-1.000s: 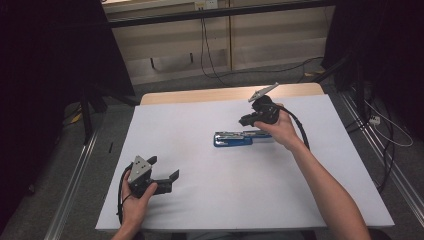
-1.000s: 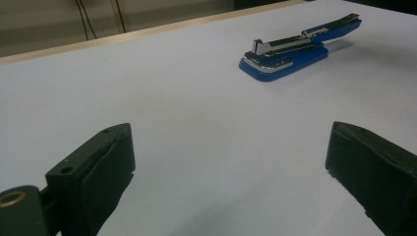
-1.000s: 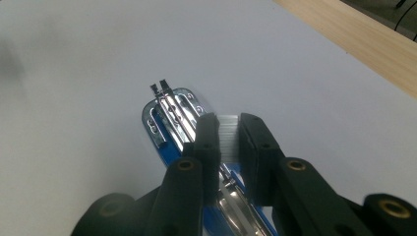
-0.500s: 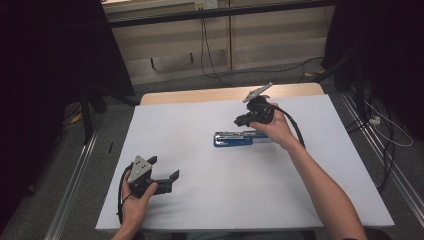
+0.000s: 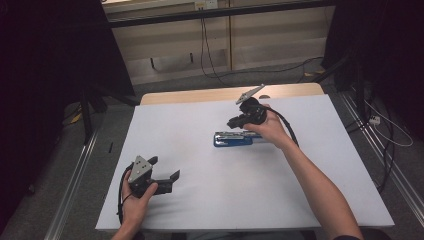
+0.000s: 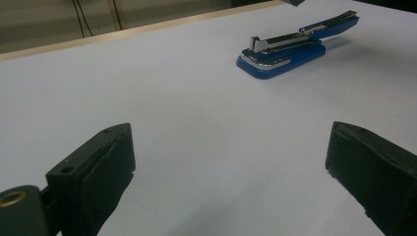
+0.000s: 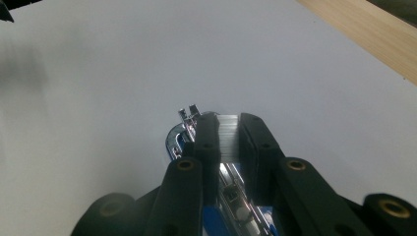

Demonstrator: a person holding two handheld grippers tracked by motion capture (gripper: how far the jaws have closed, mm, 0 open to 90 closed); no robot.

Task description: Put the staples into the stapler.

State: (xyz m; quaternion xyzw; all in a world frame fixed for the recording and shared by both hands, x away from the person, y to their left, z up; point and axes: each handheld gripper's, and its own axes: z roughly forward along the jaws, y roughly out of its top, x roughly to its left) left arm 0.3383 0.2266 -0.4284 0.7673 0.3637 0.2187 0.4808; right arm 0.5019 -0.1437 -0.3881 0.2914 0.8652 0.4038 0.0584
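Near edge of the worktop (image 5: pixel 310 200), left of centre: the left gripper (image 5: pixel 167 181) rests with jaws spread wide and nothing between them, aimed across the white surface at the blue stapler (image 6: pixel 295 46), well apart from it. Mid-worktop, toward the far edge: the stapler lies flat, long axis parallel to that edge. The right gripper (image 7: pixel 229 129), far nearer, stands over its right-hand part, jaws narrowed around a strip of staples (image 7: pixel 229 132) in the opened magazine.
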